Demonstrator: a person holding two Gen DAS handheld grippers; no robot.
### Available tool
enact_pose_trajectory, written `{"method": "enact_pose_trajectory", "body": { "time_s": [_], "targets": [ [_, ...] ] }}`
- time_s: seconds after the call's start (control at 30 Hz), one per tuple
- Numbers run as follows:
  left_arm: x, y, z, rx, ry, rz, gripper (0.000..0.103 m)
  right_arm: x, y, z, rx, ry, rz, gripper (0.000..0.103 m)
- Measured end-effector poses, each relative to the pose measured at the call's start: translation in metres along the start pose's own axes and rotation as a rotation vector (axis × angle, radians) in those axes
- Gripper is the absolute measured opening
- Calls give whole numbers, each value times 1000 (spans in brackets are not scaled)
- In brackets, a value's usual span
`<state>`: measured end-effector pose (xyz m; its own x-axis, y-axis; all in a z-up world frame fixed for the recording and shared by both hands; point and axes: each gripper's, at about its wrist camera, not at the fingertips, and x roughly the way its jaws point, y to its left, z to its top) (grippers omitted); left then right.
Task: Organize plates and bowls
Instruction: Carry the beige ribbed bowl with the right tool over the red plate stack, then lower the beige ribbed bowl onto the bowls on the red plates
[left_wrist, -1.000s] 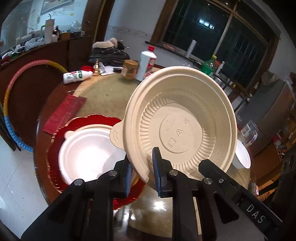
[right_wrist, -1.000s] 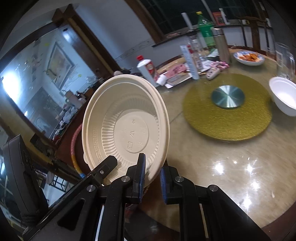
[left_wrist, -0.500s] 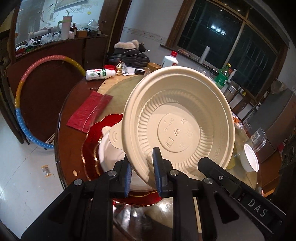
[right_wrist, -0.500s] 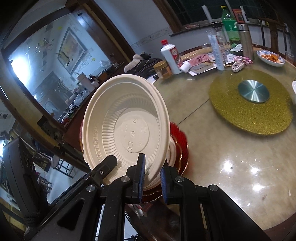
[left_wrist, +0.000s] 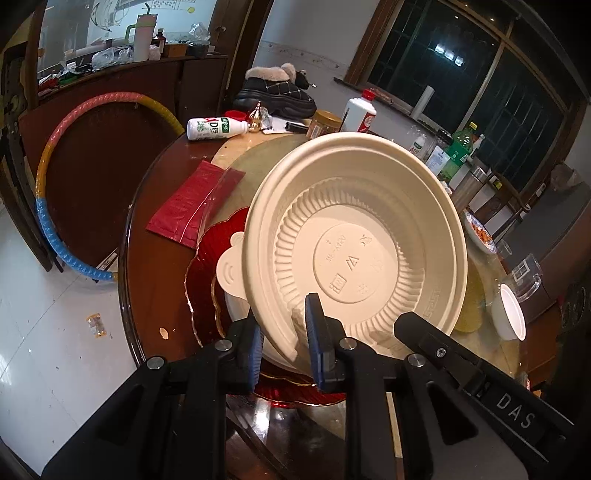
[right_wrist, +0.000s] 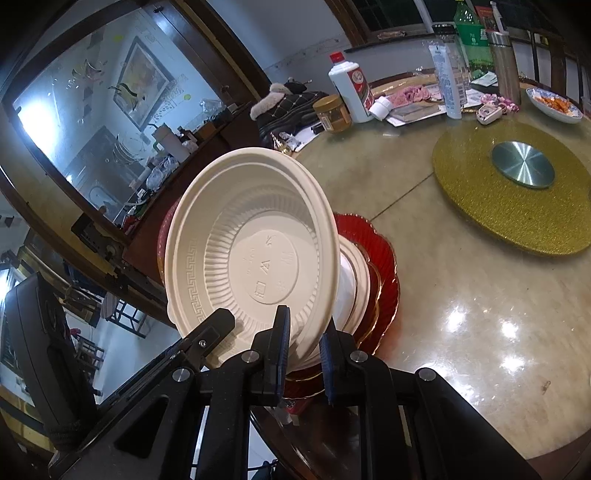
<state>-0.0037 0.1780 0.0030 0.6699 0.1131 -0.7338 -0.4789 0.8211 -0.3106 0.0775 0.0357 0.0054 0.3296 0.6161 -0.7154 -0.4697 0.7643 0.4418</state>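
Both grippers hold one cream plastic bowl (left_wrist: 354, 251) by opposite sides of its rim, tilted with its inside facing each camera. My left gripper (left_wrist: 284, 350) is shut on its near rim. My right gripper (right_wrist: 303, 343) is shut on the same bowl (right_wrist: 255, 251). Just behind and below it, a white bowl (left_wrist: 231, 273) sits on a red scalloped plate (left_wrist: 203, 266) near the table's edge; they also show in the right wrist view, the white bowl (right_wrist: 354, 280) on the red plate (right_wrist: 384, 258).
A small white bowl (left_wrist: 511, 317) stands at the right. A gold turntable mat (right_wrist: 517, 192) covers the table's middle. A red packet (left_wrist: 195, 203), bottles (right_wrist: 351, 88), a jar (right_wrist: 332, 114) and a food dish (right_wrist: 554, 105) lie around the table. A hula hoop (left_wrist: 55, 177) leans at left.
Both grippers have carried the cream bowl toward the table's edge. It now hangs over the white bowl and red plate, lower and closer to them.
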Motion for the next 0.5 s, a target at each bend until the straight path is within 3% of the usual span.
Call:
{"method": "enact_pose_trajectory", "body": {
  "time_s": [0.5],
  "targets": [
    [10,4,-4,-2,24,32,19,17,-9,-2,22,41,15,15]
  ]
}}
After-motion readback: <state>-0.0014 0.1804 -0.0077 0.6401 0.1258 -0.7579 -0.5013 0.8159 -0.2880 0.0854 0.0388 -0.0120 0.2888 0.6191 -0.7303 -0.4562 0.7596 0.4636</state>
